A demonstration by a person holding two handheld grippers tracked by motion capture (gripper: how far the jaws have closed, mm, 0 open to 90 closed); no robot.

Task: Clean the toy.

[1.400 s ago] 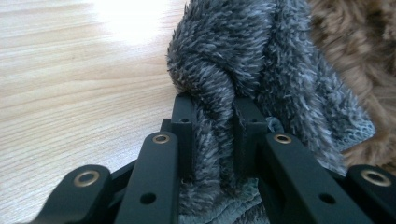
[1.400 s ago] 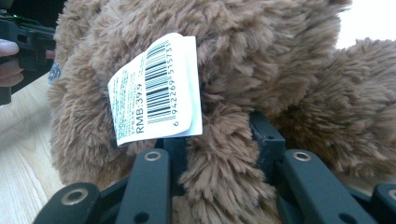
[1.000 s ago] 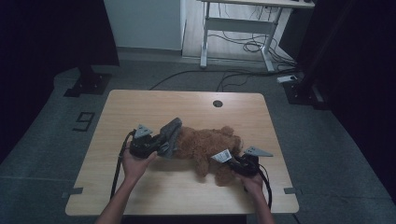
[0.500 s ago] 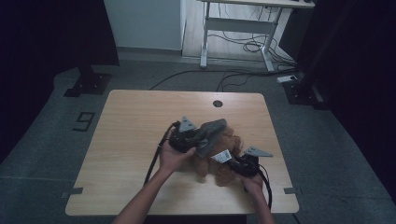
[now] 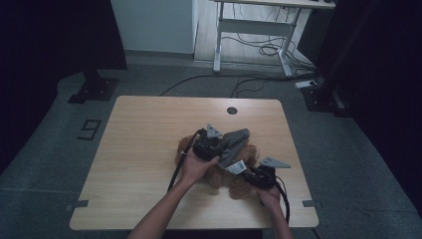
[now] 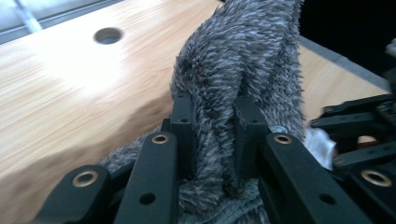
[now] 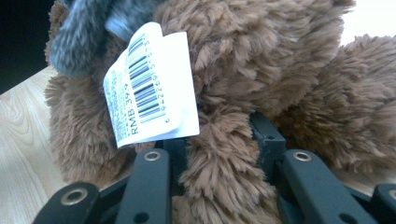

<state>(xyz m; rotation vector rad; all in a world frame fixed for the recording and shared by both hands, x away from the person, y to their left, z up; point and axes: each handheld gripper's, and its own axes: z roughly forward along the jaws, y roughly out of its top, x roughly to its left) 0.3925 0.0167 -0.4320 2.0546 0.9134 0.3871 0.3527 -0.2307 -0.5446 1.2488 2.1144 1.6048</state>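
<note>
Nearest the table's front edge, the right gripper pinches the brown plush toy's limb beside its white tag, while farther in the left gripper clamps the grey fuzzy cloth above that toy.

Grey floor, white desk frame w/ cables.

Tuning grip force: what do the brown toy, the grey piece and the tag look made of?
Brown toy: looks like plush, long shaggy pile, matte; tufts bulge between the right gripper jaws.
Grey piece: shorter, denser fleece-like pile, flecked grey-white, pinched in the left gripper.
Tag: white, thin, printed barcode, curled edge; paper or coated fabric, can't tell which.
</note>
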